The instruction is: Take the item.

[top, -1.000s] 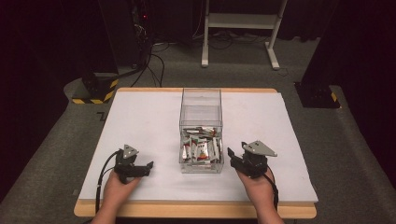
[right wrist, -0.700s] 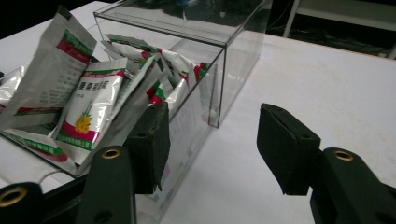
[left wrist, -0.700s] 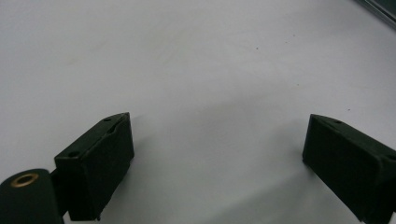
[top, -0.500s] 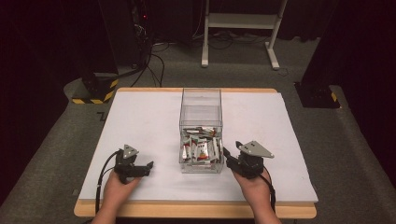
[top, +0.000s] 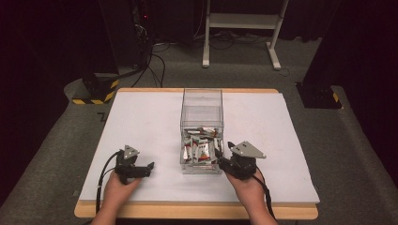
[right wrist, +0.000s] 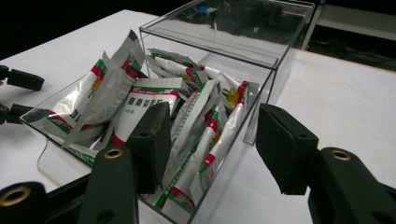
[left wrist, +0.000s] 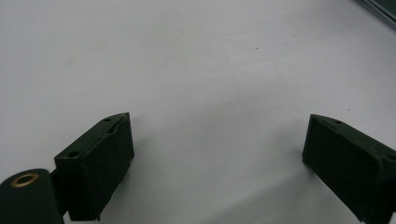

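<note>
Nearest, at 7 o'clock on the white tabletop [top: 141, 122]: left gripper [top: 149, 166] held low in a hand, fingers spread wide with bare surface between them, well apart from everything else. At 5 o'clock: right gripper [top: 220, 158], fingers [right wrist: 148, 140] parted about halfway after just narrowing, straddling the near right corner of the clear drawer [top: 201, 167]; one finger inside among the sachets [right wrist: 140, 105], the other outside the transparent side wall. Not possible to tell whether the pads pressed on the wall or on a sachet. Sachets white with red and green print, piled loosely and upright in the pulled-out drawer at the tabletop's centre. Directly behind, toward 12 o'clock: clear box housing [top: 202, 105], drawer projecting from it. Beyond the tabletop: yellow-and-black striped base [top: 101, 89] at 10 o'clock, white frame legs [top: 239, 33] at 12 o'clock, dark stand foot [top: 319, 93] at 2 o'clock, cables on grey floor.
</note>
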`<action>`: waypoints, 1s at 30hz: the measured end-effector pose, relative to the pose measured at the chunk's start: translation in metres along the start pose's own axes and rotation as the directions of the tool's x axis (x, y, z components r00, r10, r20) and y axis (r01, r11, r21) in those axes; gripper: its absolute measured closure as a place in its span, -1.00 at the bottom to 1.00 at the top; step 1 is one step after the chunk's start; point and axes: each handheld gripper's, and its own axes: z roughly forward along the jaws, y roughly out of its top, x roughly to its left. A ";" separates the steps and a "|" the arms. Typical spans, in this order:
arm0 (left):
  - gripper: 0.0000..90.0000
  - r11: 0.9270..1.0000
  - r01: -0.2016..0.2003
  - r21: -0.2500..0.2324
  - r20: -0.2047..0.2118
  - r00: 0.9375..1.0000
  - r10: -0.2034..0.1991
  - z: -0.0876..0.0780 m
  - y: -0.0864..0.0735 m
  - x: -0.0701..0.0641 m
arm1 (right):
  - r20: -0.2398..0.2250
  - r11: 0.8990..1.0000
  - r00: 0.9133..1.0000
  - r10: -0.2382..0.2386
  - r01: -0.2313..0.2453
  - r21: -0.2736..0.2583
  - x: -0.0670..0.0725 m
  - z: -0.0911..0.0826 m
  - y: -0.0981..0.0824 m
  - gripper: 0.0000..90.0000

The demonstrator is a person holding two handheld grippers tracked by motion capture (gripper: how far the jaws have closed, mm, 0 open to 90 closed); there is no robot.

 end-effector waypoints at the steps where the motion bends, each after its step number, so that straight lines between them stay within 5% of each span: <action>1: -0.80 1.000 0.000 0.000 0.000 1.000 0.000 0.000 0.000 0.000 | 0.000 1.000 1.000 0.000 0.000 0.000 0.000 0.000 0.000 0.02; 30: -0.80 1.000 -0.005 0.001 0.000 1.000 0.005 0.000 0.000 0.000 | -0.059 1.000 0.998 -0.026 0.025 -0.013 0.031 0.008 0.011 0.09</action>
